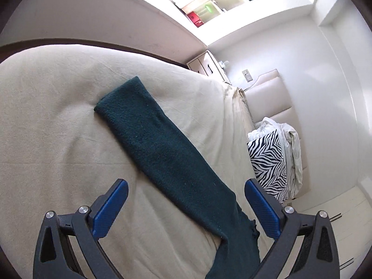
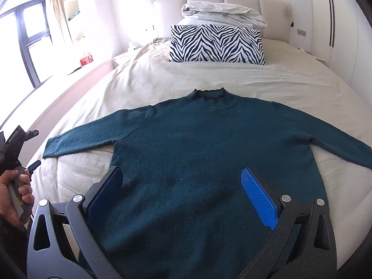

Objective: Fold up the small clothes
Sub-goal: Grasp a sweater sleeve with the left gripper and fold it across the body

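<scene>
A dark teal sweater (image 2: 204,153) lies flat on the bed, collar toward the headboard, both sleeves spread out to the sides. My right gripper (image 2: 183,176) hovers open over the sweater's lower body with nothing between its blue pads. In the left wrist view one sleeve (image 1: 158,139) runs diagonally across the sheet, its cuff at the far end. My left gripper (image 1: 186,186) is open above the near part of that sleeve, one finger on each side of it. At the left edge of the right wrist view the left gripper (image 2: 34,164) shows, held by a hand (image 2: 16,193).
The bed (image 2: 148,79) has a cream sheet. A zebra-print pillow (image 2: 216,44) and a bundled white duvet (image 2: 220,14) sit at the headboard. A window (image 2: 25,34) and a bedside cabinet (image 1: 204,64) stand at the bed's side.
</scene>
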`<state>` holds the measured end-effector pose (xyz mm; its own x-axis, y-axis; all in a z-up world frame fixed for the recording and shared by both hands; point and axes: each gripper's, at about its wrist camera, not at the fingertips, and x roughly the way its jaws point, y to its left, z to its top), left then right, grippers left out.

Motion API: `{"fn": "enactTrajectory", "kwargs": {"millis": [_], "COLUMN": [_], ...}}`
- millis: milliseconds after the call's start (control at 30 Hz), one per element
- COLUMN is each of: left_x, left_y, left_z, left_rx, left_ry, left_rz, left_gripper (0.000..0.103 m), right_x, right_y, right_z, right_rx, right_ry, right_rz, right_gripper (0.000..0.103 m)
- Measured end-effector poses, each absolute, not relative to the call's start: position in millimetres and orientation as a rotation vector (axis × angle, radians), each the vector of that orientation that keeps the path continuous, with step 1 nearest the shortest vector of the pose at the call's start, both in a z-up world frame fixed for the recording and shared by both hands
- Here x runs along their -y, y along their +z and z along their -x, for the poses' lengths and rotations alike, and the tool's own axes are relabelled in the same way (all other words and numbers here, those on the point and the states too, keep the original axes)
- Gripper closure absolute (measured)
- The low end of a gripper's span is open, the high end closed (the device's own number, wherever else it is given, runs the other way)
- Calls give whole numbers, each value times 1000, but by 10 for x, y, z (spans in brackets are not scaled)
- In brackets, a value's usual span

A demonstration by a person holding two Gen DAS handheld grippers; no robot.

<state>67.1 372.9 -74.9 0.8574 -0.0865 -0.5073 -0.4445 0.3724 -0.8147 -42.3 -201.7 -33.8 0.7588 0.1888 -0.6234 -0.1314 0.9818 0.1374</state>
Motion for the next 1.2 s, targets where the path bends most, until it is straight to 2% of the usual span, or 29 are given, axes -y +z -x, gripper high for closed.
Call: {"fn": "enactTrajectory", "kwargs": {"millis": [133,267,333,367,433,500,600,700,800,867,933,1033,1133,1200], "left_x": [-4066,-4179,-4237,-4262,-4361,-4411,-4254,-3690,-2649,-1852,-1031,-155,95,108], "left_y": [-1202,-1220,-1223,-1240,-1284,-1330,-1061,-521,-53,63,19,-334,-792,-897], "left_z": [-749,-881,-980,-1025,-1108,-1228,-1478,-1801,-2104,-2192,-2213,-2159,-2063,-2023], "left_rx": [-465,-406,-402,-400,-407,-449,-497,-538,-588,-613,-648,-696,-763,-784], "left_ry": [289,317,338,355,393,409,391,270,108,4,-82,-138,-143,-130], "left_rz": [1416,1430,1428,1432,1441,1442,1288,999,649,440,220,-20,-97,-94], "left_gripper": [10,10,11,15,37,78,93,95,95,95,94,93,91,87], "right_x": [2051,2068,2096,2111,2164,2219,2351,2513,2729,2889,3070,3324,3482,3491], "right_y": [-466,-620,-678,-704,-737,-764,-784,-824,-843,-844,-851,-909,-1073,-1199], "right_z": [265,128,79,59,36,19,2,-48,-87,-133,-200,-396,-734,-966], "right_rx": [-736,-768,-779,-782,-783,-780,-779,-786,-781,-770,-767,-788,-869,-915], "right_ry": [221,232,235,236,232,225,214,202,186,172,167,208,303,356], "right_rz": [-185,-223,-241,-252,-265,-269,-289,-324,-372,-402,-445,-530,-656,-729], "right_gripper": [2,16,20,20,22,24,27,33,33,33,33,33,33,33]}}
